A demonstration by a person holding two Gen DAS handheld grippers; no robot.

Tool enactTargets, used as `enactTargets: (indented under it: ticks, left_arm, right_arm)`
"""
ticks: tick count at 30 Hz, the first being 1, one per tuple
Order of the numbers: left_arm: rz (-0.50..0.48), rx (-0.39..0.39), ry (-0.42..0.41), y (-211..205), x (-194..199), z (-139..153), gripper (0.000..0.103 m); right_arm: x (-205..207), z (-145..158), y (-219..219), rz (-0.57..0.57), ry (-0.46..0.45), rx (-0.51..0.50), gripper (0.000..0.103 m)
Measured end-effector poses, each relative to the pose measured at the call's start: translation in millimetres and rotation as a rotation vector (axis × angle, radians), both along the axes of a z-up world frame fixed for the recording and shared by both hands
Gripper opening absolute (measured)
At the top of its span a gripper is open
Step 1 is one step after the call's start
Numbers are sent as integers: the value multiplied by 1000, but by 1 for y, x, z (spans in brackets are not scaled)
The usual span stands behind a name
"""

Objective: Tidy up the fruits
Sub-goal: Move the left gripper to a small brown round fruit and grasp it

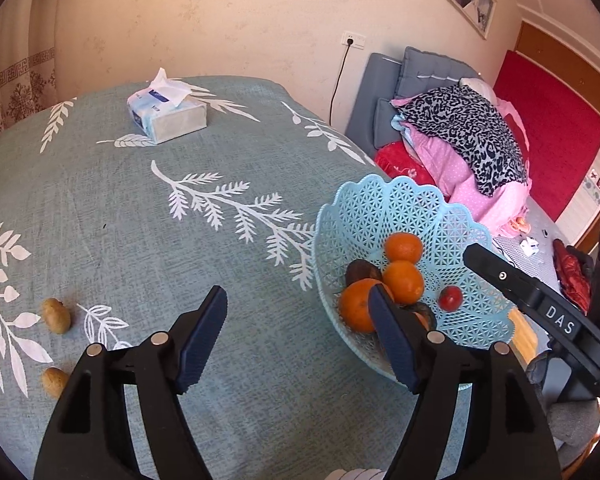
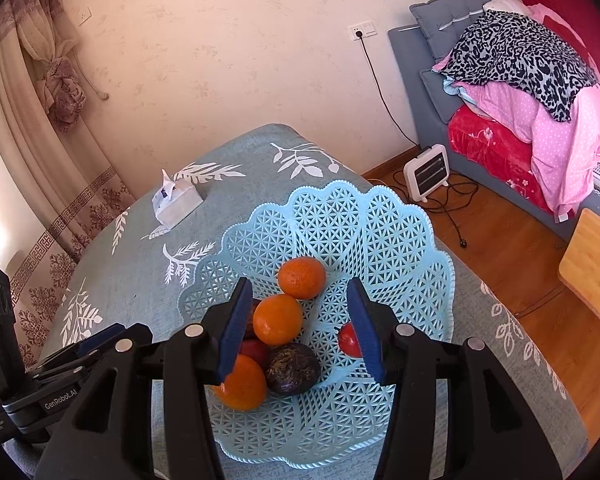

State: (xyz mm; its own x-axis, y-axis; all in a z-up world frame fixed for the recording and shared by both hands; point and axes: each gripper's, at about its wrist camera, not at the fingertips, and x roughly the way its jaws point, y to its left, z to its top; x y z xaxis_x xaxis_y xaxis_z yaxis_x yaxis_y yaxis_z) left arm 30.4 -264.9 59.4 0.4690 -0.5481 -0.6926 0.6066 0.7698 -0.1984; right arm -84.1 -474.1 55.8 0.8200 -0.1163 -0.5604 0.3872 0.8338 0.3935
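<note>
Bedroom setting; worktop [image 1: 228, 360] covered by a teal cloth with white leaf print, tissue box [image 1: 167, 114] at the far side. Near the right edge a pale blue lattice basket [image 1: 380, 216] is seen, already loaded: three oranges [image 1: 403, 282], a small red fruit [image 1: 449, 298] and a dark round fruit [image 2: 293, 368].

Two small brown fruits [image 1: 56, 315] are left loose on the cloth, one beyond the other, at the near left. Their kind cannot be told; each is roughly egg-shaped, the long axis running near to far.

Left hand-held gripper [image 1: 296, 344] is held wide, nothing between the fingers, one finger overlapping the basket rim in view. The loose fruits lie to its left and slightly nearer, well apart from the basket.

Right hand-held gripper [image 2: 300, 328] is poised over the basket, parted moderately, gripping nothing; oranges are framed between its fingers but not pressed.

Judgement: the left is the nearer to the loose fruits; a swing leftward is called for, then a carry back right to the basket.
</note>
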Motion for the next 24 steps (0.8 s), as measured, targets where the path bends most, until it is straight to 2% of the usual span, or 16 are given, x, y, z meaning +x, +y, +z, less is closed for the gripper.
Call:
enactTargets:
  ticks: [4,16,18,20,24]
  left_arm:
    - [38,9,21,13,6,-5,75]
    - [148,20,-23,69,14,-2,76]
    - [173,30,-33,82,14,-3,77]
    - [200,44,-43,95,16,-4,80]
    - [259,83,-75,121,17,-8,80]
  right_arm:
    - [0,2,7,9,-4,-26,51]
    - [10,6,43,72,5,-96,53]
    - [11,6,46,81,6,-99,54]
    - [12,7,51,88,1,-102,60]
    - [15,8,61,108,1,-111,60]
